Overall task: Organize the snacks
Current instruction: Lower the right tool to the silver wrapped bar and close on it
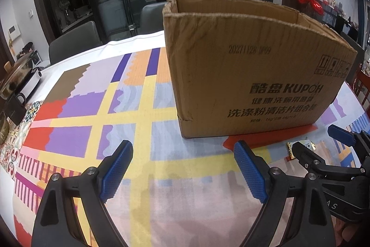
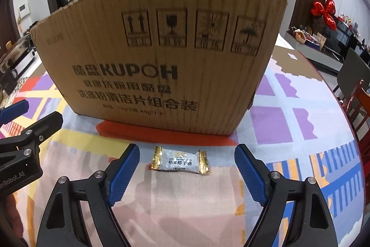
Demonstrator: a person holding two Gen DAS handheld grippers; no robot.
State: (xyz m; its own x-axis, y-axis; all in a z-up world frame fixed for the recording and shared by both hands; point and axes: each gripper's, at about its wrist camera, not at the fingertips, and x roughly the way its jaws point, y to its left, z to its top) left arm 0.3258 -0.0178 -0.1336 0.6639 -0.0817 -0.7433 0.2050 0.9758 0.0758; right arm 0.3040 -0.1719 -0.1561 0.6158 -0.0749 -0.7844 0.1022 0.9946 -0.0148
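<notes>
table: patterned tablecloth [image 2: 289, 122], round table
box: open cardboard box [image 2: 159, 66], upright, just behind the candy
right gripper [image 2: 187, 163]: jaws wide, empty, candy [image 2: 180, 160] lying between them, untouched
left gripper [image 1: 183, 163]: wide, empty, over bare cloth
step: approaching the candy
next: lower, pinch wrapper, lift over box rim

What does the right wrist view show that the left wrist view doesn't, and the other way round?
Only the right wrist view shows the whole candy, flat on the cloth just ahead of the open right gripper, plus the box's row of handling symbols in full. Only the left wrist view shows the box's open top and inner walls, and bare cloth between the open left gripper. Both show the cardboard box, the patterned tablecloth, the red bow and the other gripper at the edge.
</notes>
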